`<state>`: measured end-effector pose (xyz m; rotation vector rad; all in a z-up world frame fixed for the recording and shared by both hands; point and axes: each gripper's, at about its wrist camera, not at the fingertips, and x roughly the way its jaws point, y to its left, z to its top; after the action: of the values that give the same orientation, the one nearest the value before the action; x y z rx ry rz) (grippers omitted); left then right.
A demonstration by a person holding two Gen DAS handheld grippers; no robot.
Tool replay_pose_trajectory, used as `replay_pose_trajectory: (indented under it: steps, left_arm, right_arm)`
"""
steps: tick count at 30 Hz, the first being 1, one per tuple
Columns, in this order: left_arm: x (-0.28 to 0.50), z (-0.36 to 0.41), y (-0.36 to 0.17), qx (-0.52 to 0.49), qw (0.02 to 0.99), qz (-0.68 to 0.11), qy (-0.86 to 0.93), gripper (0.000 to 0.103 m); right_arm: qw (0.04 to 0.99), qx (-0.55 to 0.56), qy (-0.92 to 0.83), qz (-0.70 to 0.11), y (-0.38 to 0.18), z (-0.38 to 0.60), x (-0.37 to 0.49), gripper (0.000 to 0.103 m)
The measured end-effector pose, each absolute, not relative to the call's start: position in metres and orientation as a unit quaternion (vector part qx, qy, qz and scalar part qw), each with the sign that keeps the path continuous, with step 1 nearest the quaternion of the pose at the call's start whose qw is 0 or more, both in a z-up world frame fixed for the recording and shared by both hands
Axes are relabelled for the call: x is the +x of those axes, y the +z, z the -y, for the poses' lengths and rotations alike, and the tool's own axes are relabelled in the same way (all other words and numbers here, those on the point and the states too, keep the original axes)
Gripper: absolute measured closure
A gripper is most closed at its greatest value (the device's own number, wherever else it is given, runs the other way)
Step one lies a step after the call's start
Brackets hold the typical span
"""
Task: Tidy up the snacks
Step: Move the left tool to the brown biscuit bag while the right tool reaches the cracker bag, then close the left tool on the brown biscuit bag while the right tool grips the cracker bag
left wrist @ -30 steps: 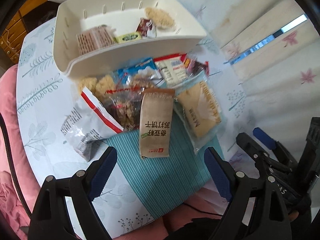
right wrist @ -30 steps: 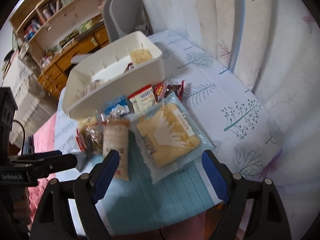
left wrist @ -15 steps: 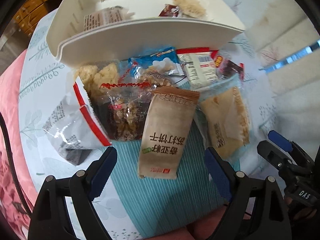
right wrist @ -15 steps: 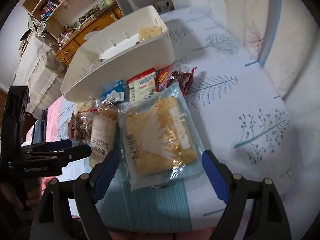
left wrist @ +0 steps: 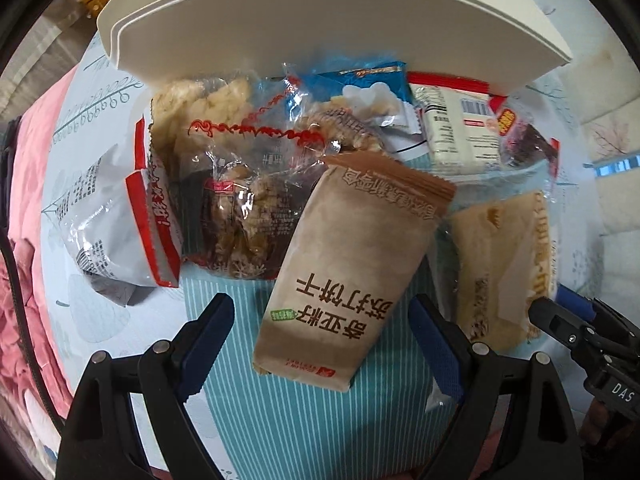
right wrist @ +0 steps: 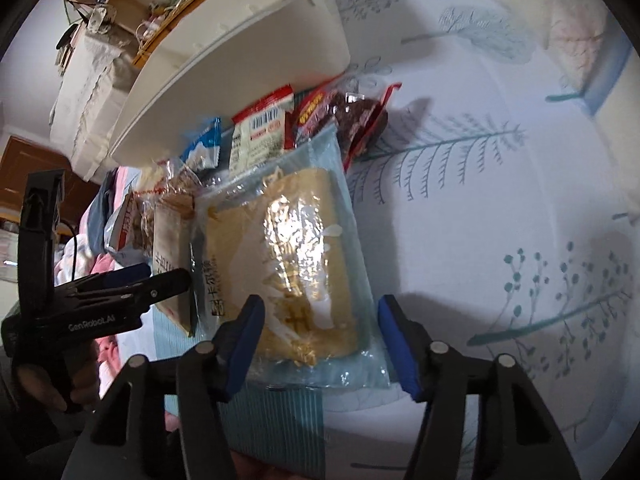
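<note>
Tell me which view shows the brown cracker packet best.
Left wrist: the brown cracker packet lies face-up and whole between the left tool's open fingers. Right wrist shows only a narrow sliver, partly behind the left tool.

Glossy clear film wraps the cake pack [right wrist: 296, 264]; matt paper-look cracker pack [left wrist: 352, 276].

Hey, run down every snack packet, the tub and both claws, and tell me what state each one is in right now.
Brown cracker packet: sealed, lying flat between the open left claw fingers, not gripped.
Clear-wrapped yellow cake: sealed, between the right claw fingers, which have just been closing; no contact visible.
White tub: upright, behind the pile.
Walnut bag: sealed, on the pile.
</note>
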<state>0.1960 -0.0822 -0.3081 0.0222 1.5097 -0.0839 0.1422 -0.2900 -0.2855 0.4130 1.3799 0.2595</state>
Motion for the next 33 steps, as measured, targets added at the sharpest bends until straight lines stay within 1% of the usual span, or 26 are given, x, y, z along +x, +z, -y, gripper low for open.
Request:
replay_pose_trajectory:
  steps: [4,10,13,15,17,18,24,27,29,30,33]
  left_arm:
    - [0.197,0.092,-0.312,0.027,0.74,-0.671,-0.024,0.015]
    - [0.201,0.096,-0.323,0.018,0.736,-0.677,-0.005,0.015]
    - [0.202,0.098,-0.328,0.014,0.731,-0.683,-0.001,0.02]
    - [0.202,0.1,-0.329,0.005,0.733,-0.68,-0.006,0.026]
    - [0.202,0.1,-0.329,0.007,0.735,-0.678,-0.009,0.03]
    - [0.203,0.1,-0.329,0.009,0.736,-0.677,-0.011,0.033]
    - [0.206,0.093,-0.329,0.003,0.735,-0.677,-0.028,0.039]
    - [0.204,0.09,-0.325,0.019,0.734,-0.678,-0.038,0.04]
    - [0.197,0.08,-0.317,0.02,0.734,-0.676,-0.05,0.04]
    - [0.193,0.076,-0.314,0.021,0.736,-0.675,-0.059,0.04]
    - [0.191,0.069,-0.303,0.032,0.742,-0.665,-0.078,0.04]
  right_arm:
    - [0.743,0.191,0.137,-0.626,-0.289,0.294,0.148,0.052]
    - [0.744,0.176,0.151,-0.627,-0.29,0.293,0.153,0.059]
    - [0.742,0.172,0.157,-0.629,-0.291,0.292,0.154,0.06]
    - [0.741,0.166,0.158,-0.631,-0.291,0.291,0.156,0.061]
    - [0.738,0.167,0.163,-0.634,-0.292,0.29,0.157,0.067]
    - [0.736,0.169,0.164,-0.635,-0.293,0.289,0.158,0.067]
    - [0.738,0.164,0.155,-0.636,-0.29,0.288,0.157,0.071]
    - [0.741,0.167,0.143,-0.634,-0.287,0.283,0.155,0.078]
    - [0.744,0.174,0.135,-0.631,-0.283,0.284,0.152,0.092]
    - [0.746,0.18,0.131,-0.628,-0.281,0.283,0.15,0.095]
    - [0.748,0.192,0.115,-0.625,-0.277,0.28,0.145,0.099]
